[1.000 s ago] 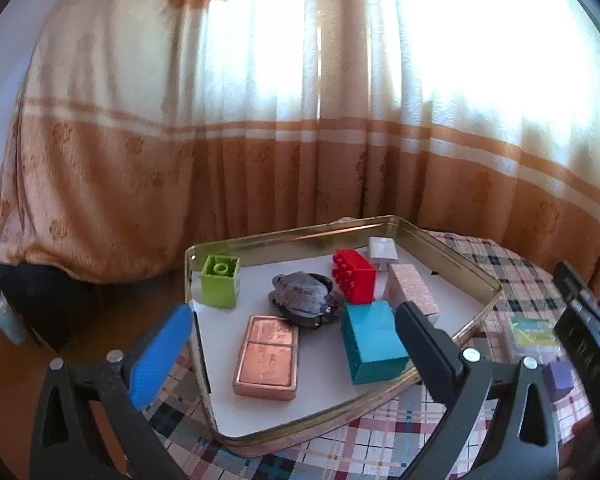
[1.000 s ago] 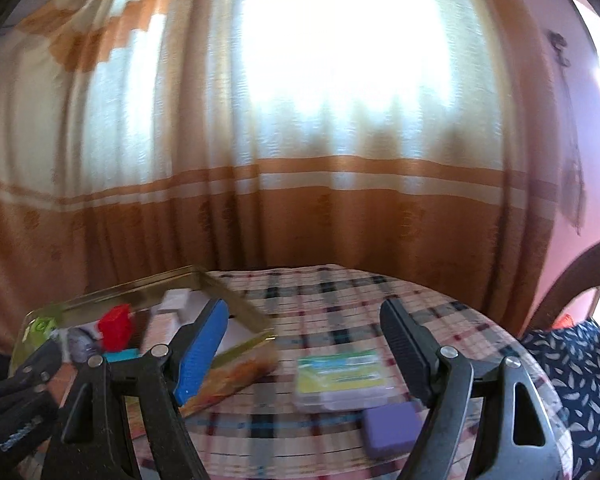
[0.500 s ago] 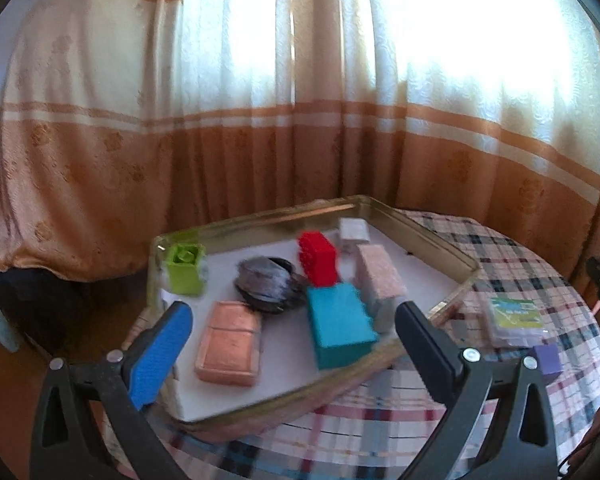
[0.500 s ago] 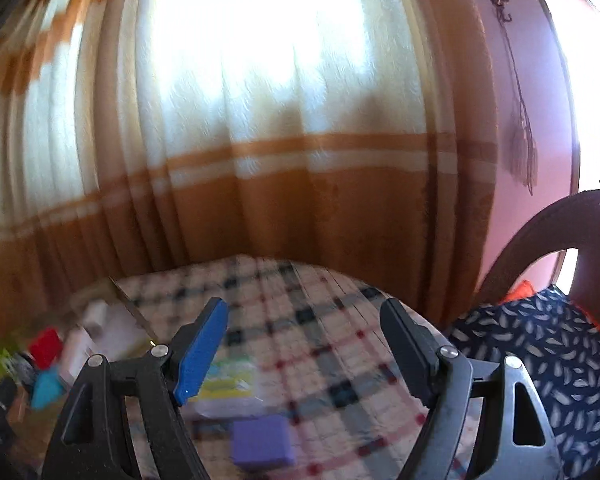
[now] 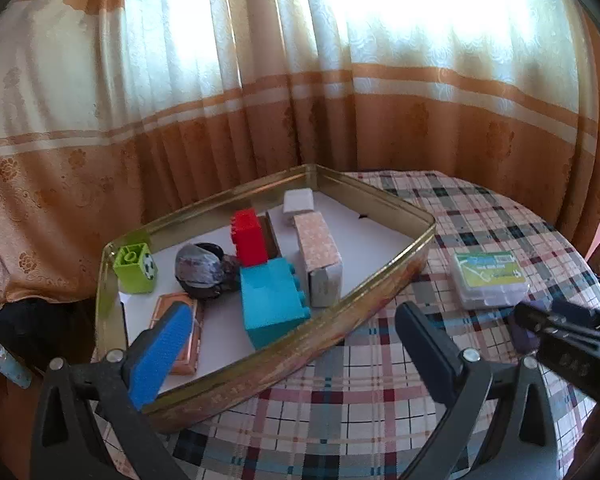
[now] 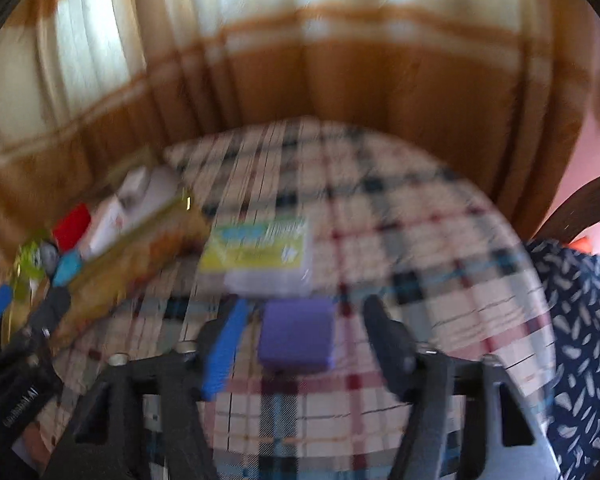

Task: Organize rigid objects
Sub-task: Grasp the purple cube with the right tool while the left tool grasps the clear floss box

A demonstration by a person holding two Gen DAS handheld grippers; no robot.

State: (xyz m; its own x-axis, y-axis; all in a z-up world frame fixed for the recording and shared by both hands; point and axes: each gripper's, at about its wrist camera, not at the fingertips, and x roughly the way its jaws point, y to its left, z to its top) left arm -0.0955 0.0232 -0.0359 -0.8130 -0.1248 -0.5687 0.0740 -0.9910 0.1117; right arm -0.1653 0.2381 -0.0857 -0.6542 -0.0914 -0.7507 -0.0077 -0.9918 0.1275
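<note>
The right gripper point(image 6: 300, 344) is closing its jaws, bracketing a purple block point(image 6: 297, 334) without pressing it. The left gripper point(image 5: 296, 344) is hovering wide open, a gold tin tray point(image 5: 384, 276) just ahead.

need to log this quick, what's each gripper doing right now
Left gripper: open, holding nothing.
Right gripper: jaws just closing around the purple block, not yet gripping it.

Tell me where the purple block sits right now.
In the right wrist view the purple block lies on the checked tablecloth, between the right tool's open fingers, just in front of the clear plastic case.
</note>
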